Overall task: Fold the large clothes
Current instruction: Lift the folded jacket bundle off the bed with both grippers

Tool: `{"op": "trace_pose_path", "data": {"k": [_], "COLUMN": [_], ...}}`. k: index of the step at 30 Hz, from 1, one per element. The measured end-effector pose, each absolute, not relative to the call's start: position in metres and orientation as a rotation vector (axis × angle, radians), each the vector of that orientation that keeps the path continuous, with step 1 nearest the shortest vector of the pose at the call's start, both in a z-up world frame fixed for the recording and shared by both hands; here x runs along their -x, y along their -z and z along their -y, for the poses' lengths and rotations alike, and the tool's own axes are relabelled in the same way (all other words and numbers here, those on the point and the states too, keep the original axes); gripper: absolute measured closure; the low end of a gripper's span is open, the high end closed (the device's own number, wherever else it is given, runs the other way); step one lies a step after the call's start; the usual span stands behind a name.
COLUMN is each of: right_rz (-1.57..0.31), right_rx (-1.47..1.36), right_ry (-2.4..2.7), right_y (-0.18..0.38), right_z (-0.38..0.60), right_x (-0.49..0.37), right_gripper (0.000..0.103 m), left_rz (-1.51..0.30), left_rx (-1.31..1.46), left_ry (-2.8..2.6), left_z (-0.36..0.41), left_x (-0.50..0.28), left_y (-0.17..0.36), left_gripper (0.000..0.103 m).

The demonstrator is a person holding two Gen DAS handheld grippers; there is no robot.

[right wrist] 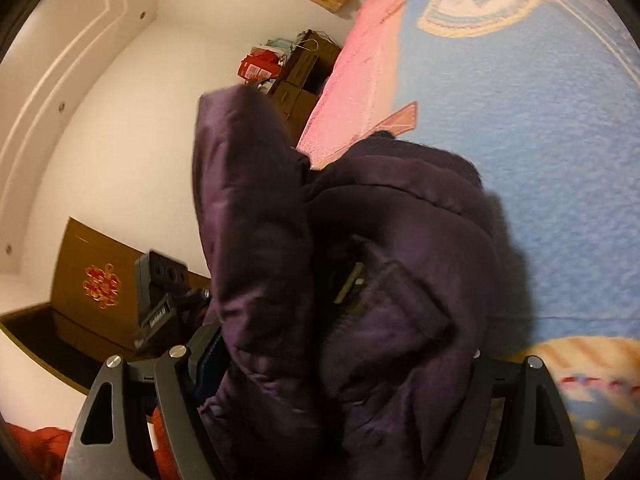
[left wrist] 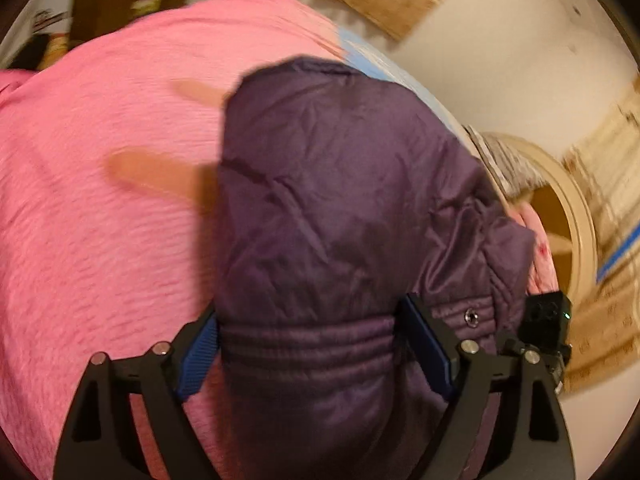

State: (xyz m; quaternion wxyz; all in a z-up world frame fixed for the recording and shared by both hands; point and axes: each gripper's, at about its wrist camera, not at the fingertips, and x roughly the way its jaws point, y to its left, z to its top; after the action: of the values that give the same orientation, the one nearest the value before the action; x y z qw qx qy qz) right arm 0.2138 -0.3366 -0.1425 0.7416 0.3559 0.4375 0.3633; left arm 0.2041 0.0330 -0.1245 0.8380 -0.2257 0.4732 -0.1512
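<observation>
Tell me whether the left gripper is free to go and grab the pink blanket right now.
Probably not. The left gripper has its jaws closed around a thick bunch of the purple jacket, which also drapes over the pink blanket. It would have to let go first.

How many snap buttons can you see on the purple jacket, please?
1. A single metal snap shows on the purple jacket, on the quilted band just right of the left gripper. Folds may hide others.
</observation>
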Motion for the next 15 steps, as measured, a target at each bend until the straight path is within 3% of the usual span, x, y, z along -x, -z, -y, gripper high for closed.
{"op": "trace_pose_path", "data": {"k": [3, 6, 11, 15], "right_rz": [-0.939, -0.919, -0.917, -0.932], "right_rx": [-0.768, -0.833, -0.827, -0.858], "right_ry": [-0.754, -0.749, -0.740, -0.843], "right_y": [0.148, 0.161, 0.152, 0.140], "right_z": [0.328, 0.331, 0.331, 0.304], "right_x": [-0.215, -0.202, -0.180, -0.169], "right_gripper": [0.013, 0.015, 0.022, 0.022], "left_rz": [-0.938, -0.874, -0.814, -0.790], "left_rx": [0.428, 0.393, 0.480, 0.495], "left_ry": [0.303, 0.304, 0.345, 0.322], "left_z": [-0.029, -0.017, -0.028, -0.043], "left_x": [-0.203, -0.205, -0.195, -0.181], "left_y": [0.128, 0.134, 0.130, 0.113], "left_gripper": [0.009, 0.008, 0.029, 0.029]}}
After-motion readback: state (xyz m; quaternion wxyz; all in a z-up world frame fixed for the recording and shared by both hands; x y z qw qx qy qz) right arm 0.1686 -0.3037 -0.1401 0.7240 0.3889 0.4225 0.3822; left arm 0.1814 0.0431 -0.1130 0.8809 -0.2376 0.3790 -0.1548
